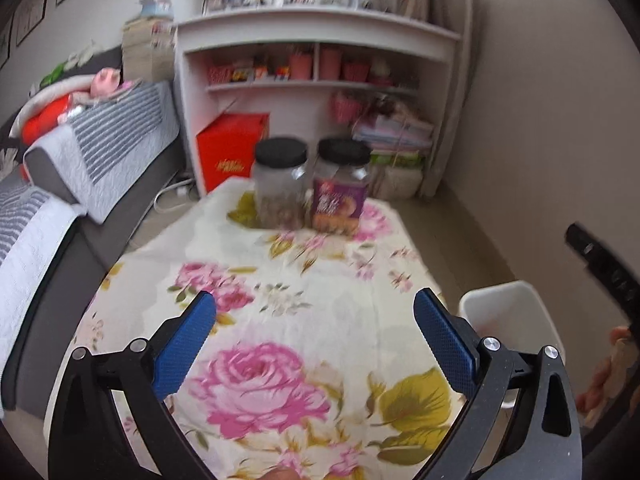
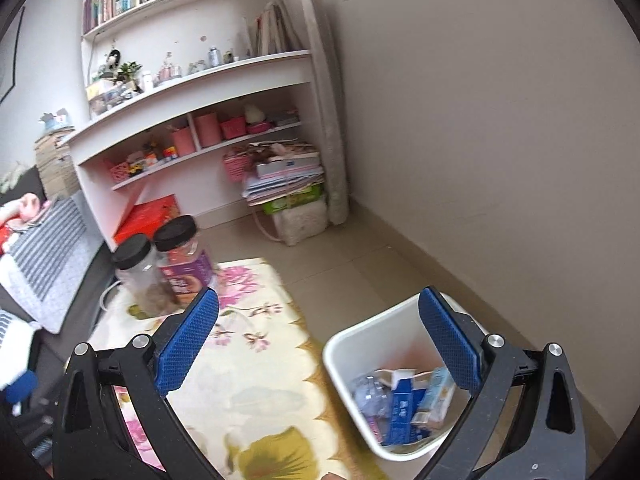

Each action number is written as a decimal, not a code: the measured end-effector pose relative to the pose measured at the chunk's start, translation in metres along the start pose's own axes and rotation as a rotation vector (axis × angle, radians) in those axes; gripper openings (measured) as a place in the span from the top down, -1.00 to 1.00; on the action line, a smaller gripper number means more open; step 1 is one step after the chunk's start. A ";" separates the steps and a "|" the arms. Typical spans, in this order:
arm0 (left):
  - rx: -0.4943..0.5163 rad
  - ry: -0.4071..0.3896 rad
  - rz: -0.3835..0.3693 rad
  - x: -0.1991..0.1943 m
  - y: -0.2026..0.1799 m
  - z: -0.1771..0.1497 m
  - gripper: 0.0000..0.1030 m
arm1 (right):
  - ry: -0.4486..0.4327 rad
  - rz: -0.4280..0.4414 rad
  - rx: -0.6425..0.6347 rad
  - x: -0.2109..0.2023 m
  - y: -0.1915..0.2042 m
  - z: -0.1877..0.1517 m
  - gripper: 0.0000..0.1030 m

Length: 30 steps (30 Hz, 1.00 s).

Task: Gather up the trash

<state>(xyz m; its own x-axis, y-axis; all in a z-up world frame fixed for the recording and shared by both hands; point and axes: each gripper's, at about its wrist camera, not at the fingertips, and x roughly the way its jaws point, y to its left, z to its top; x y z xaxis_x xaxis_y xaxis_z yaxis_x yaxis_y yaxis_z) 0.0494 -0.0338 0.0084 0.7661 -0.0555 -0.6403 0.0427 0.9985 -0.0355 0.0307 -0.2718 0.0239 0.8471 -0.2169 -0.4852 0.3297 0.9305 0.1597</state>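
Both the left gripper (image 1: 314, 312) and the right gripper (image 2: 318, 312) hang spread and empty; the bin (image 2: 360, 344) holds cartons (collecting seems nearly done), so next comes checking the floral cloth (image 1: 280, 280) for leftovers.

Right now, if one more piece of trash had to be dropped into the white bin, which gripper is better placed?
Right. The right gripper, open and empty, hangs almost over the white bin holding cartons and a crushed bottle. The left gripper, also open, faces the floral tablecloth, with the bin off to its right.

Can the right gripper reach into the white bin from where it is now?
Probably yes. The right gripper is open and empty, and the white bin stands open-topped just below it; nothing covers the trash inside.
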 end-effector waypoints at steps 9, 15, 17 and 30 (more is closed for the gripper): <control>-0.016 -0.322 0.150 -0.067 0.021 0.000 -0.87 | -0.086 0.057 -0.023 -0.028 0.038 0.003 -0.87; -0.051 -0.164 0.087 -0.056 0.042 0.003 -0.87 | -0.379 -0.015 -0.129 -0.073 0.070 -0.004 -0.87; -0.080 -0.121 0.094 -0.045 0.051 0.000 -0.87 | -0.361 0.003 -0.169 -0.070 0.080 -0.007 -0.87; -0.011 -0.059 0.075 -0.026 0.051 -0.007 -0.87 | -0.114 0.038 -0.163 -0.034 0.090 -0.021 -0.87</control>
<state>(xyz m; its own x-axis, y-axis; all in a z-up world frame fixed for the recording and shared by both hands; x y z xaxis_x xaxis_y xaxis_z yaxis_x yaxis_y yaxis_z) 0.0276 0.0183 0.0181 0.8032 0.0202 -0.5954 -0.0236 0.9997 0.0022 0.0230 -0.1741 0.0362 0.9023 -0.2038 -0.3799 0.2325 0.9721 0.0306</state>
